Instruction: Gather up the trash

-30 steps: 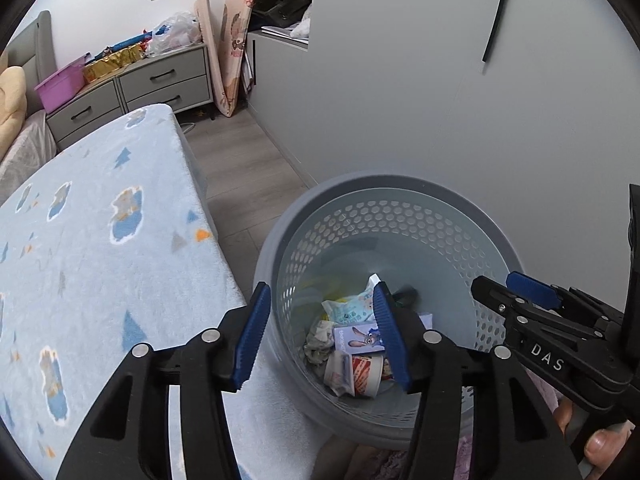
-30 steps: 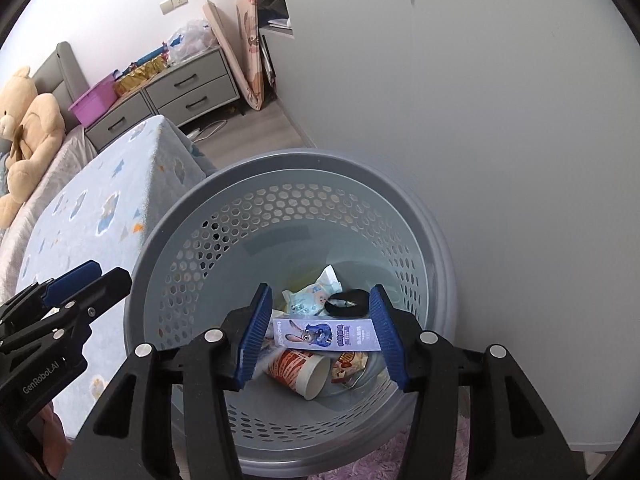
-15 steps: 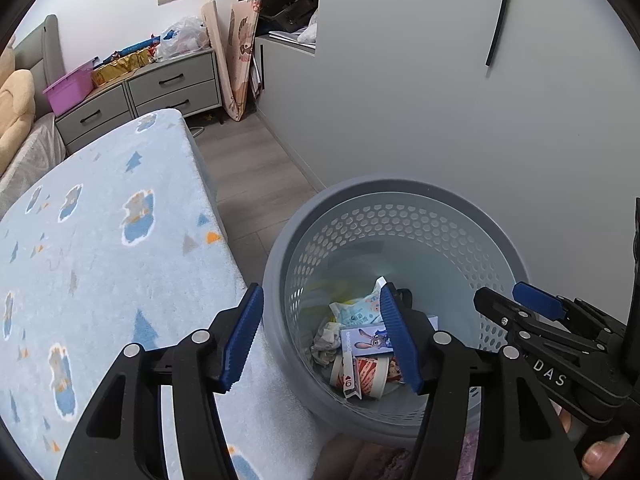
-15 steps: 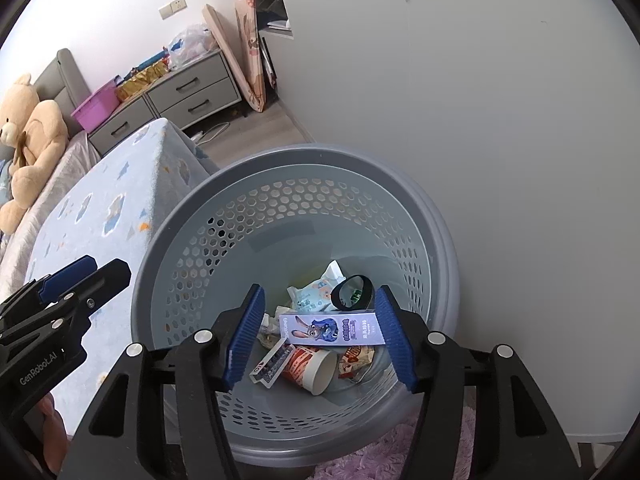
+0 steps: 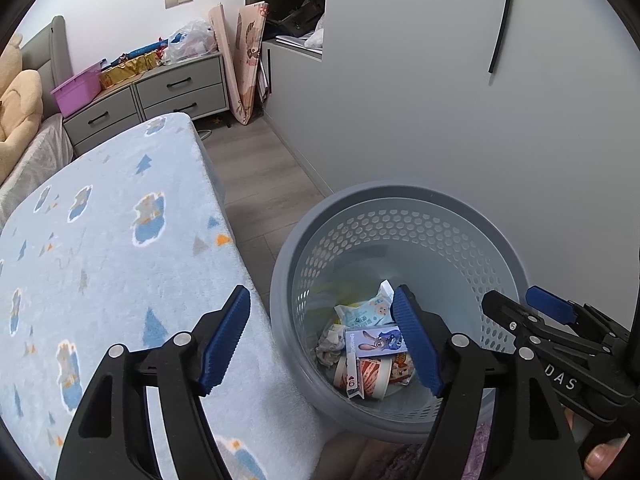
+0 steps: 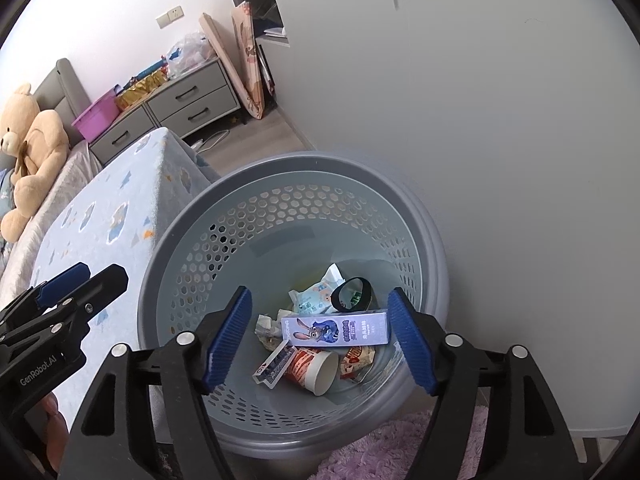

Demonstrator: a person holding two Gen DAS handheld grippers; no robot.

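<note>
A grey perforated trash basket [image 6: 420, 216] stands on the floor by the grey wall; it also shows in the left wrist view [image 5: 400, 190]. Inside lie a purple rabbit-print box [image 6: 336, 330], a paper cup [image 6: 316, 368], a playing card [image 6: 272, 368], a blue wipes packet [image 6: 312, 300], a black ring [image 6: 352, 294] and crumpled wrappers. My right gripper [image 6: 320, 336] is open and empty above the basket. My left gripper [image 5: 322, 340] is open and empty, over the basket's left rim and the bed edge.
A bed with a light blue patterned blanket [image 5: 100, 240] lies left of the basket. A grey drawer unit [image 5: 160, 96] with clutter and a teddy bear [image 6: 32, 148] sit at the back. A purple rug [image 6: 400, 452] lies below the basket.
Both grippers have pulled up and back from the basket, so more of it and the room shows. The purple box now rests in the basket, clear of the right jaws.
</note>
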